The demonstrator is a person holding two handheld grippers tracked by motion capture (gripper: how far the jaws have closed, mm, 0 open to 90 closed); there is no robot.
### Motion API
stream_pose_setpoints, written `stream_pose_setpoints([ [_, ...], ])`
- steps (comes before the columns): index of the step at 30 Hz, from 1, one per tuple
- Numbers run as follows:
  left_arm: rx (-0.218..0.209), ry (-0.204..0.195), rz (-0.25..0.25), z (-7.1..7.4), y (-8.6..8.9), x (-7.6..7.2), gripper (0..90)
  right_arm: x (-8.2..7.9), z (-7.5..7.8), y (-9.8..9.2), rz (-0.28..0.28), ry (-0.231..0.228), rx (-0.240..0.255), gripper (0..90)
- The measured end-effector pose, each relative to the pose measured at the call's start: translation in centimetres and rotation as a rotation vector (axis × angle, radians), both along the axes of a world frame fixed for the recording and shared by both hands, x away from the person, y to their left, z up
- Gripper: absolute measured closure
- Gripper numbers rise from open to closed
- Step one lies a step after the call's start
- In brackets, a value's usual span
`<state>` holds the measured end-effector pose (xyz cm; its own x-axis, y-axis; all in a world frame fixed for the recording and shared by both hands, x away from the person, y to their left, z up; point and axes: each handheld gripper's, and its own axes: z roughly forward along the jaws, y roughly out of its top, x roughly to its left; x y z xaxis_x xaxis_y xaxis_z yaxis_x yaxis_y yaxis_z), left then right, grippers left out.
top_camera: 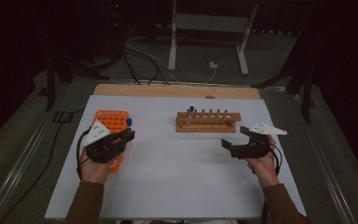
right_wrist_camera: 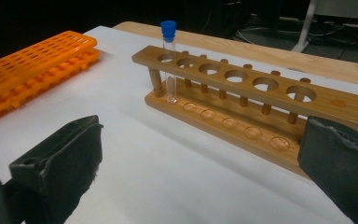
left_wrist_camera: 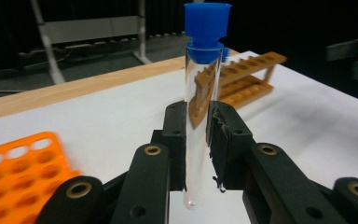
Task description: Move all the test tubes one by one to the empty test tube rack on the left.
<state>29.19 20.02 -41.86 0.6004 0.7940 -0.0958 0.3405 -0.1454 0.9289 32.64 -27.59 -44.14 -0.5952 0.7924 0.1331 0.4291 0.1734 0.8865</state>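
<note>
My left gripper (left_wrist_camera: 196,140) is shut on a clear glass test tube (left_wrist_camera: 196,121) with a blue cap (left_wrist_camera: 206,28), held upright above the white table. From above, that gripper (top_camera: 128,135) hovers over the right edge of the orange tube rack (top_camera: 109,120), the cap (top_camera: 129,122) poking up. A wooden rack (top_camera: 208,121) with a row of holes stands mid-table; a second blue-capped tube (right_wrist_camera: 169,60) sits in its leftmost hole. My right gripper (top_camera: 234,136) rests right of the wooden rack, jaws wide open and holding nothing, its fingers (right_wrist_camera: 70,163) framing the rack (right_wrist_camera: 261,107).
The white table sheet (top_camera: 177,177) has free room in front of both racks. A wooden strip (top_camera: 177,90) borders the far edge. Behind the table are metal frame legs (top_camera: 172,42) and cables on the floor.
</note>
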Motion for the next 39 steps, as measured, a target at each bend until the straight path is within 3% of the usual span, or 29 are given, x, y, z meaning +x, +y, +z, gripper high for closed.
stream_pose_setpoints([
  [18, -0.011, -0.011, 0.177, -1.6, 7.0, -0.6, 78.0, -0.3, 0.0, -1.1, -0.019, -0.016, 0.010, 0.0],
  [26, -0.011, 0.008, 0.240, -2.7, 8.6, -1.2, 78.0, -0.7, -0.2, -1.8, -0.027, -0.023, 0.004, 0.0],
  [39, -0.015, 0.044, 0.271, -4.4, 10.2, -3.0, 78.0, -1.0, -0.5, -2.5, -0.034, -0.017, 0.005, 0.0],
])
